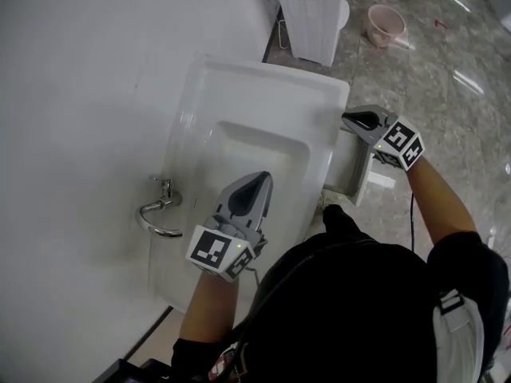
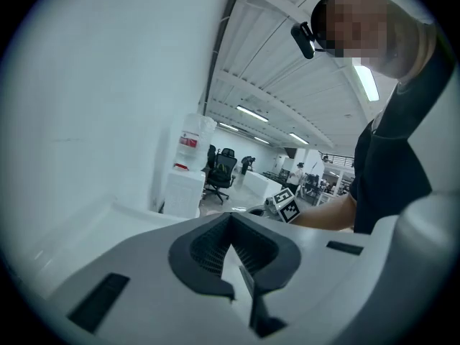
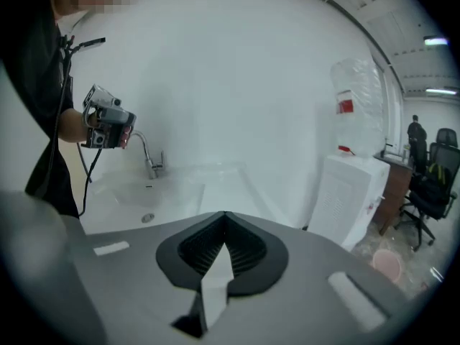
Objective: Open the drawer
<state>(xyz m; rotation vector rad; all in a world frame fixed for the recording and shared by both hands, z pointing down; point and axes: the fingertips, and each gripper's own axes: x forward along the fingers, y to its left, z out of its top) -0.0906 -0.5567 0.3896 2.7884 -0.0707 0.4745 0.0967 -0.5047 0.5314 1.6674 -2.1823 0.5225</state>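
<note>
From the head view I look down on a white vanity (image 1: 239,86) with a sink basin (image 1: 275,146) and a chrome tap (image 1: 160,210). A white drawer (image 1: 355,174) sticks out a little past the vanity's front edge, at the right of the picture. My left gripper (image 1: 259,179) hangs over the basin, jaws shut with nothing between them (image 2: 231,221). My right gripper (image 1: 351,120) is in the air above the drawer's far end, apart from it. Its jaws are also shut and empty (image 3: 224,223).
A white water dispenser (image 1: 311,14) stands beyond the vanity, and a pink basin (image 1: 386,24) sits on the marble floor near it. The white wall (image 1: 80,94) runs along the tap side. Office chairs and desks show far off in the left gripper view.
</note>
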